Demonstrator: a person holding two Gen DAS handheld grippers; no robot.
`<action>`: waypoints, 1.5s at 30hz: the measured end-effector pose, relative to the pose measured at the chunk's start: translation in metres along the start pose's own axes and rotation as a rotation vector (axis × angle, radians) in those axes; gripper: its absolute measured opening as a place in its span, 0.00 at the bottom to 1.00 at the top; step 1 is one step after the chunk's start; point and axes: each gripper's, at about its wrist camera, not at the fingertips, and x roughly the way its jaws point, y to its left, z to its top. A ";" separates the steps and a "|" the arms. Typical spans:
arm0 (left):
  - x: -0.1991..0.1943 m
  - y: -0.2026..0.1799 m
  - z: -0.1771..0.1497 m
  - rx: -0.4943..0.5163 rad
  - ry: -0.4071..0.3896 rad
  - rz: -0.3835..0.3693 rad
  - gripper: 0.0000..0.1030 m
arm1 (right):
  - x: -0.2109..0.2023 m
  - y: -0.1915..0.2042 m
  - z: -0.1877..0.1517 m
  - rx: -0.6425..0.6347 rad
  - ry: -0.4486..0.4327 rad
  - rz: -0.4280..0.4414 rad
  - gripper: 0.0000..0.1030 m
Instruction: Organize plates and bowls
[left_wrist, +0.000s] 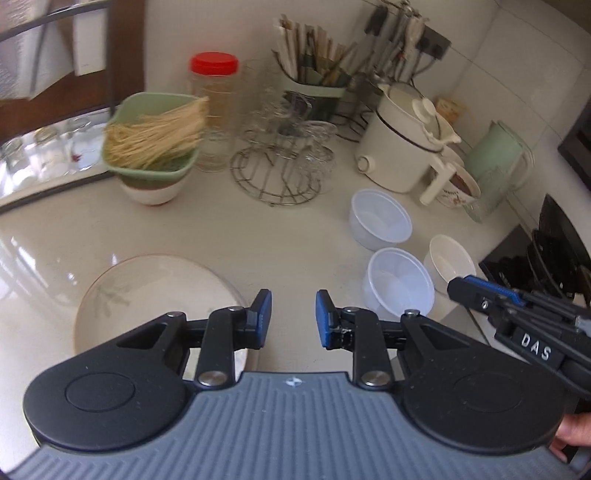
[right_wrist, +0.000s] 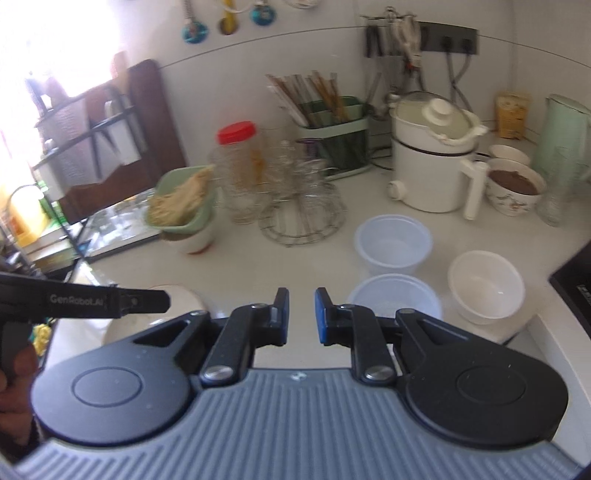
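Plates and bowls sit spread on the pale counter: a patterned plate under the left gripper, two clear plastic bowls and a white bowl near the right gripper. Both grippers hang empty, the left's jaws narrowly apart, the right's almost closed.
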 end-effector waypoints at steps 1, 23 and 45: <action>0.005 -0.004 0.002 0.008 0.002 -0.005 0.30 | 0.003 -0.005 0.001 0.008 0.002 -0.012 0.17; 0.160 -0.079 0.042 0.022 0.165 -0.050 0.49 | 0.070 -0.130 0.017 0.088 0.138 -0.031 0.32; 0.223 -0.100 0.035 0.028 0.343 -0.044 0.48 | 0.131 -0.143 -0.009 0.097 0.275 -0.037 0.28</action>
